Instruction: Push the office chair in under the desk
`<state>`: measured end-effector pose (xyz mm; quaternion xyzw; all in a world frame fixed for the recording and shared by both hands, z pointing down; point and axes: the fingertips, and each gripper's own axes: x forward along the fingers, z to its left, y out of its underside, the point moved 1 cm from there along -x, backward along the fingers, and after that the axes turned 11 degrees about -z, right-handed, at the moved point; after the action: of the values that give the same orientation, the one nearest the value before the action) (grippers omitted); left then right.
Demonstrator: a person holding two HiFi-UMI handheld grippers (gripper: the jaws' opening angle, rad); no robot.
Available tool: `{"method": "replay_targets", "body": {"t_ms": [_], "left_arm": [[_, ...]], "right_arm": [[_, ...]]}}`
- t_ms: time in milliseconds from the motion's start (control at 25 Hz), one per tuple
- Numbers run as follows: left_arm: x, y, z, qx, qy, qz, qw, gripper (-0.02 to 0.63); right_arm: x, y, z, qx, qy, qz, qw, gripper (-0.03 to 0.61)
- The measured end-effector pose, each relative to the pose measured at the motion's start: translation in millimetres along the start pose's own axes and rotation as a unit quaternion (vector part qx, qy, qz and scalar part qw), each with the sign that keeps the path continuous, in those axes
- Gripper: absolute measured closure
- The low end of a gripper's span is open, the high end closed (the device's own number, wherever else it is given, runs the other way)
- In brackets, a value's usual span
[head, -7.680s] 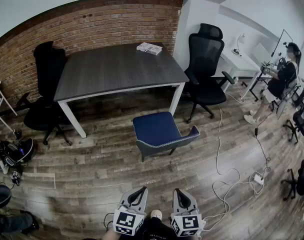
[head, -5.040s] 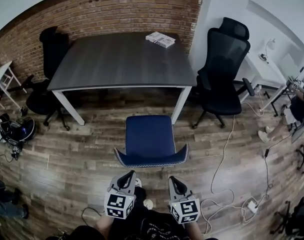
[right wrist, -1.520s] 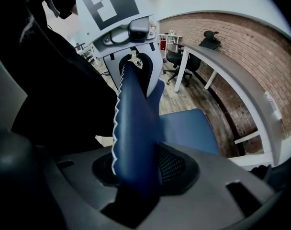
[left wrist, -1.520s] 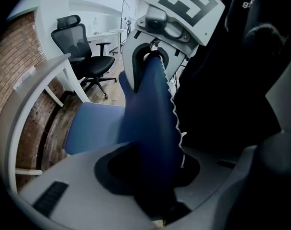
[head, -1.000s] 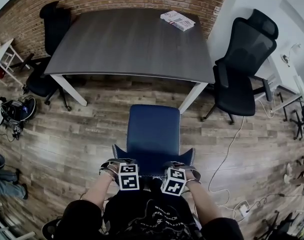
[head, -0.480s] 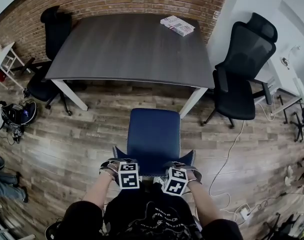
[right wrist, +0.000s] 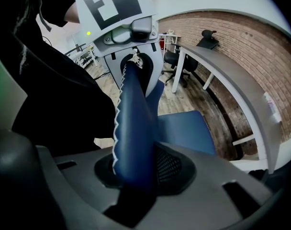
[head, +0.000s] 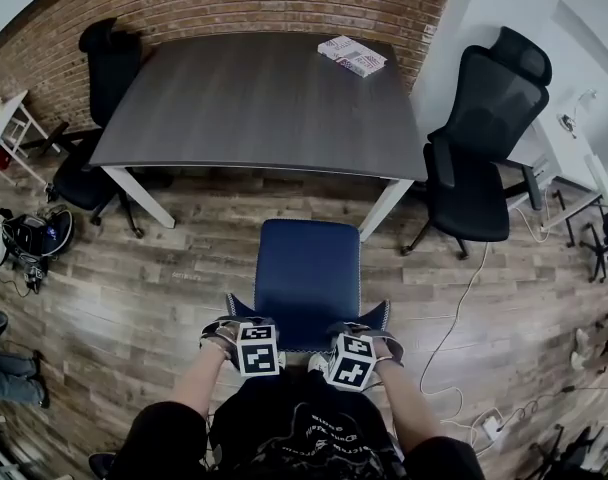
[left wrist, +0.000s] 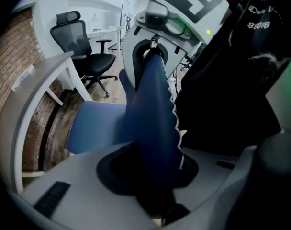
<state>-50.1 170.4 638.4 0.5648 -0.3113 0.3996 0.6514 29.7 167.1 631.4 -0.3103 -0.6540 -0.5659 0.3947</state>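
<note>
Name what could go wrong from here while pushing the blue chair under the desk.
The blue chair lines up close to the white front leg of the desk and may clip it. The left gripper and right gripper pinch only the backrest at its thin top edge; the jaws could slip.

Blue upholstered chair [head: 308,278], white-stitched backrest toward me: upright on floorboards [head: 174,303], seat just short of near edge of grey white-legged desk [head: 254,98].

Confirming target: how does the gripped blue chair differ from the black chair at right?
The blue chair has a low back, the black mesh chair a tall one with headrest. Blue is clamped by the left gripper and right gripper; black stands untouched. Both are outside the desk.
</note>
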Motion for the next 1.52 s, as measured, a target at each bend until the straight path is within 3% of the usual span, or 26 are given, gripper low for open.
{"method": "replay_targets", "body": {"t_ms": [1520], "left_arm": [[-12, -6, 46, -0.01, 0.007, -0.011, 0.9999, 0.491]], "right_arm": [[-3, -9, -47, -0.01, 0.01, -0.003, 1.0, 0.477]]}}
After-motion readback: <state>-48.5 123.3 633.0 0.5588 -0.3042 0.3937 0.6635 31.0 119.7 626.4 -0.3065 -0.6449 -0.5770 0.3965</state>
